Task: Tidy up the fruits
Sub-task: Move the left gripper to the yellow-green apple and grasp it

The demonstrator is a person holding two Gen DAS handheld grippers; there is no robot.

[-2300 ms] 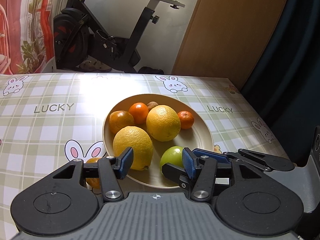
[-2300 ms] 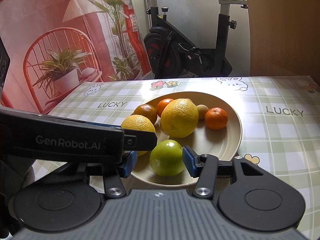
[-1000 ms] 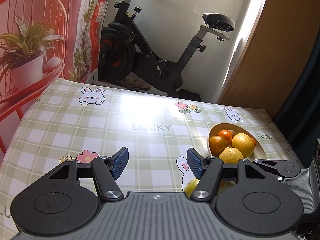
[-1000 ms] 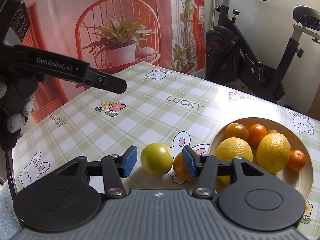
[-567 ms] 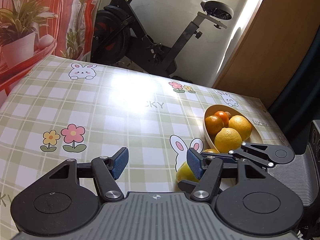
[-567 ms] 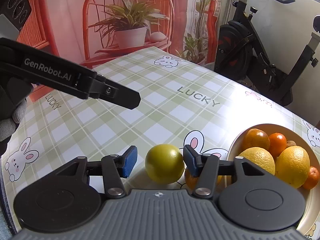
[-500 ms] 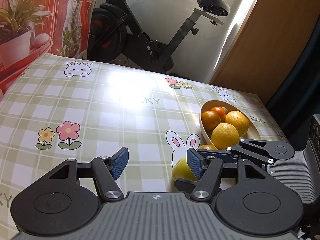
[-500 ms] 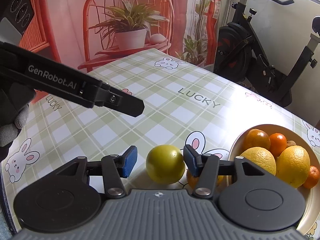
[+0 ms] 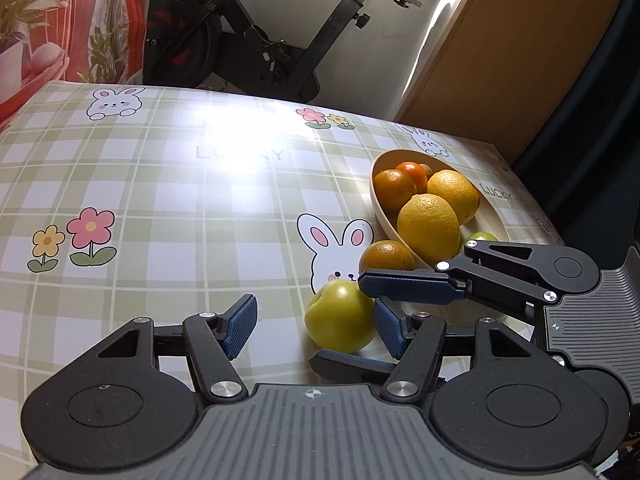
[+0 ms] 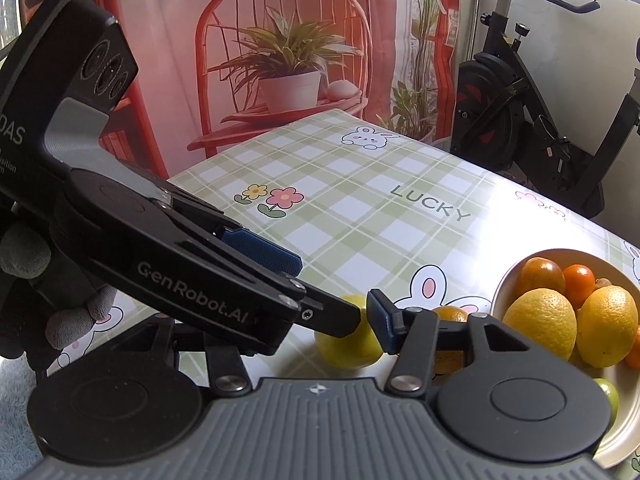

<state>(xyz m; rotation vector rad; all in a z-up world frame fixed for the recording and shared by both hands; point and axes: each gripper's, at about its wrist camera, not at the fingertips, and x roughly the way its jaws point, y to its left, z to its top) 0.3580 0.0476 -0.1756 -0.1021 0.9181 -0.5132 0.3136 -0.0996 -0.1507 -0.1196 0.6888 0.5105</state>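
While the left gripper [image 9: 314, 309] hangs with jaws apart and empty, left of the plate [image 9: 382, 216], it should hold off, as I judge, since its finger almost crosses the other tool. Just left of the plate, the apple [image 9: 334, 318] sits on the table beside an orange [image 9: 386, 256]. The right gripper [image 9: 340, 322] straddles it, jaws apart, and should back out straight so the apple does not roll.

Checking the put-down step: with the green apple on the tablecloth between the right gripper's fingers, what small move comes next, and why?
Probably draw the right gripper straight back off the green apple. Its jaws stand apart around the apple, which rests on the tablecloth beside an orange, outside the bowl. The open left gripper is close alongside, so a sideways exit risks a bump.
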